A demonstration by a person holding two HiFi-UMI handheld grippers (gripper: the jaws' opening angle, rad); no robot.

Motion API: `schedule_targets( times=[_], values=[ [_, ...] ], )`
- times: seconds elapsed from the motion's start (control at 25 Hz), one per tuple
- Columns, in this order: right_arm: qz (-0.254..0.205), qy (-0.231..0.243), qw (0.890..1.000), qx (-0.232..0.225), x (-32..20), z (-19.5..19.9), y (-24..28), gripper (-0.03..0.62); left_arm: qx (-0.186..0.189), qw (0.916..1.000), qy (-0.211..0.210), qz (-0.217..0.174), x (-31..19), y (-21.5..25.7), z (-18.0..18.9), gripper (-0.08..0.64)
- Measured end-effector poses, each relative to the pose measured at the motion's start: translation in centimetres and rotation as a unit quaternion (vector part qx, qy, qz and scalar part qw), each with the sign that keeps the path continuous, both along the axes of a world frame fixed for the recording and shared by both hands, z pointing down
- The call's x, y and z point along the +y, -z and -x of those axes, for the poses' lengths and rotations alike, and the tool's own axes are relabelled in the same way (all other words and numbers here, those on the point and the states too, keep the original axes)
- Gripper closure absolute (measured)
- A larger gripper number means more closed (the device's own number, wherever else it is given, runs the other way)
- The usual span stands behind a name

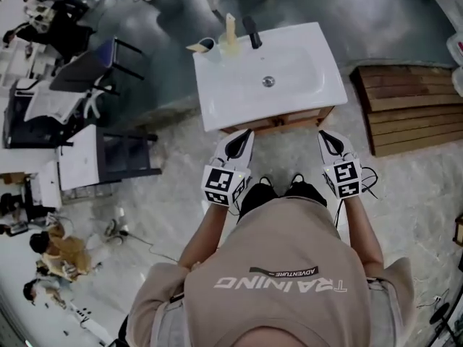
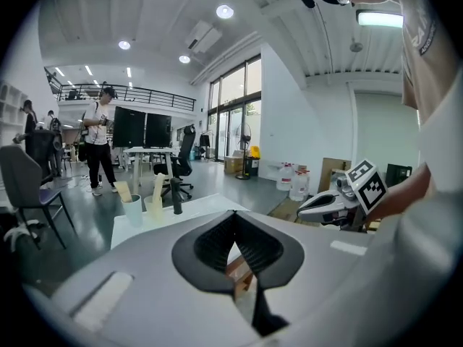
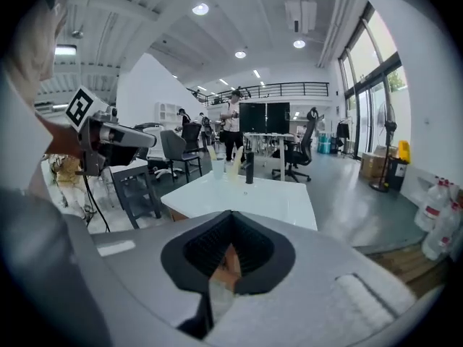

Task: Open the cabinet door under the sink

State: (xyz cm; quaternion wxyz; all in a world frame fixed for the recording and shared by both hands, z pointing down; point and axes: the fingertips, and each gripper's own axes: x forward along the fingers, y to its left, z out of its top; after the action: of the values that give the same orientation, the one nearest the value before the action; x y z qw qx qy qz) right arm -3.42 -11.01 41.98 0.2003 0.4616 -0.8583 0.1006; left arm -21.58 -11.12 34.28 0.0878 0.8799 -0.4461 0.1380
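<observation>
Jaws pinched together and empty, the left gripper point(image 1: 247, 134) and right gripper point(image 1: 325, 135) hover just short of the wooden cabinet door point(image 1: 281, 124) beneath the front edge of the white sink point(image 1: 307, 67). The door is probably rigid, light and hinged, best pulled at its free edge; no handle shows.

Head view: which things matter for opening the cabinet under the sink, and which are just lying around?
Job: cabinet; sink above it; left gripper and right gripper, both shut, holding nothing.

Lying about: cup; pale bottle; wooden pallets; black chair.
</observation>
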Motion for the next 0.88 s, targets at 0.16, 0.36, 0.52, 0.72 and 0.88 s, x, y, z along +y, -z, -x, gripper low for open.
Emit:
schedule_targets(
  times=[0.16, 0.36, 0.52, 0.72, 0.88],
  values=[
    [0.033, -0.056, 0.998, -0.027, 1.6, 0.0, -1.5, 0.591, -0.007, 0.9997, -0.013, 0.018, -0.2, -1.5, 0.5, 0.541],
    [0.079, -0.098, 0.991, -0.045, 2.9, 1.1, -5.3, 0.591, 0.000, 0.9980, -0.020, 0.060, 0.6, -5.2, 1.6, 0.541],
    [0.082, -0.077, 0.993, -0.046, 1.9, 3.5, -8.9, 0.591, -0.002, 0.9962, -0.019, 0.085, 0.2, -8.9, 2.1, 0.541],
    [0.102, -0.060, 0.992, -0.037, 0.8, 3.9, -15.4, 0.591, -0.003, 0.9949, -0.017, 0.099, 0.0, -13.4, 0.3, 0.541],
    [0.125, -0.056, 0.990, -0.042, -0.3, 4.5, -20.3, 0.591, -0.008, 0.9935, -0.024, 0.111, 0.0, -16.5, -0.1, 0.541]
  ],
)
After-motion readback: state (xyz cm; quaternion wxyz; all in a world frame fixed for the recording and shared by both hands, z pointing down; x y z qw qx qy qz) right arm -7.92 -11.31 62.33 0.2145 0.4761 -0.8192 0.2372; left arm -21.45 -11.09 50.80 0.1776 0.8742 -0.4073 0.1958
